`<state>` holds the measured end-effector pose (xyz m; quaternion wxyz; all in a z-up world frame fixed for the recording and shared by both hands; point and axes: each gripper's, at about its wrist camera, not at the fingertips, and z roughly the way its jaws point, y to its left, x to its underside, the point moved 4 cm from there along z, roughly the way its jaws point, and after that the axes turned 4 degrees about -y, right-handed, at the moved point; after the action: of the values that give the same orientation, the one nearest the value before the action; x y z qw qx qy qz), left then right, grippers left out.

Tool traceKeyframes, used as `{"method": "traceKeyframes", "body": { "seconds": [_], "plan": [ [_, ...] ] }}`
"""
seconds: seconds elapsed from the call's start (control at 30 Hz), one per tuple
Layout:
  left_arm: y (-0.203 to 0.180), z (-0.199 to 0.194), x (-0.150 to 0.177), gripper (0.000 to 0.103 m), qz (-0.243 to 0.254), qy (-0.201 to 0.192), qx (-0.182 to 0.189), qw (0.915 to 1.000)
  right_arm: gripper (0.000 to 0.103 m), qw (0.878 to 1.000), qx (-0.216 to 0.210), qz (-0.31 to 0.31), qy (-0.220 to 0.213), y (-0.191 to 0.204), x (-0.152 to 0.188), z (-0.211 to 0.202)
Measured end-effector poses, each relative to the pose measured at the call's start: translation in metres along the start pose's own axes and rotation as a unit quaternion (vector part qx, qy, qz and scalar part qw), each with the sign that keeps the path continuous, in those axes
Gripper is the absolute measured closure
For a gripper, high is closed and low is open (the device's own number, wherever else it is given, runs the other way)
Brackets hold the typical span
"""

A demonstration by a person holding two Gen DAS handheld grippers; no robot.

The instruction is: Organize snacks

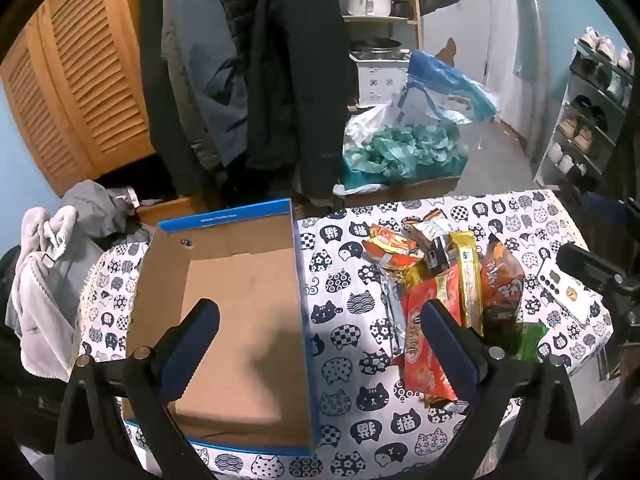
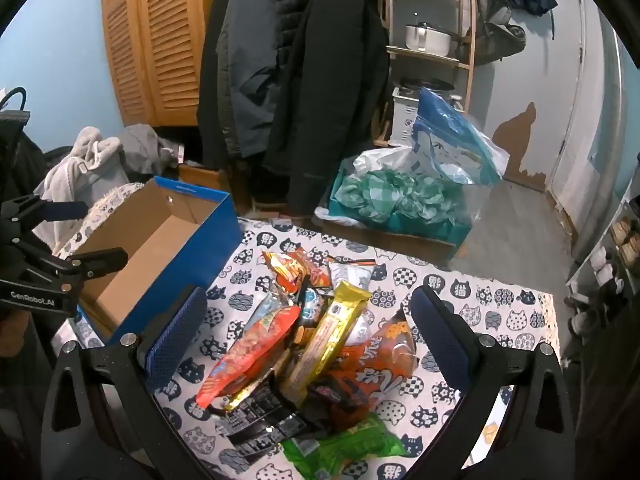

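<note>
An open blue cardboard box (image 1: 224,304) with a brown inside stands empty on the cat-print tablecloth; it also shows in the right wrist view (image 2: 160,248). A pile of snack packets (image 1: 448,280) lies to its right, also in the right wrist view (image 2: 316,344): a red-orange bag (image 2: 252,352), a long gold bar (image 2: 332,332), an orange bag (image 2: 384,364), a green packet (image 2: 348,448). My left gripper (image 1: 320,316) is open and empty above the box's right wall. My right gripper (image 2: 308,312) is open and empty above the pile.
The cat-print tablecloth (image 1: 352,312) covers a small table. Coats (image 1: 248,72) hang behind it. Plastic bags (image 1: 408,148) sit on a crate beyond the far edge. A shoe rack (image 1: 588,112) stands right. Grey clothes (image 1: 52,264) lie left. A phone-like object (image 1: 564,292) lies at the right.
</note>
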<state>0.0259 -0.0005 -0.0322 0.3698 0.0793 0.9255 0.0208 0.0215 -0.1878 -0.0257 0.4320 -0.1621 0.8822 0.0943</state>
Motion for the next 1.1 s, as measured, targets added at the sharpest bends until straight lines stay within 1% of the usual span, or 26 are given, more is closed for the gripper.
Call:
{"method": "traceKeyframes", "body": {
  "seconds": [0.2, 0.27, 1.1],
  "plan": [
    [-0.0001, -0.0016, 0.0018, 0.001, -0.004, -0.006, 0.004, 1.0000, 0.003, 1.000, -0.003, -0.002, 0.000, 0.0027, -0.0041, -0.0041],
    [0.0001, -0.0018, 0.0016, 0.001, -0.006, -0.006, 0.006, 1.0000, 0.003, 1.000, -0.004, -0.002, 0.000, 0.0008, 0.0002, -0.0034],
    [-0.0002, -0.0028, 0.0032, 0.001, -0.007, -0.004, 0.008, 0.9999, 0.003, 1.000, -0.004, -0.001, 0.002, 0.0005, -0.0003, 0.0001]
  ]
}}
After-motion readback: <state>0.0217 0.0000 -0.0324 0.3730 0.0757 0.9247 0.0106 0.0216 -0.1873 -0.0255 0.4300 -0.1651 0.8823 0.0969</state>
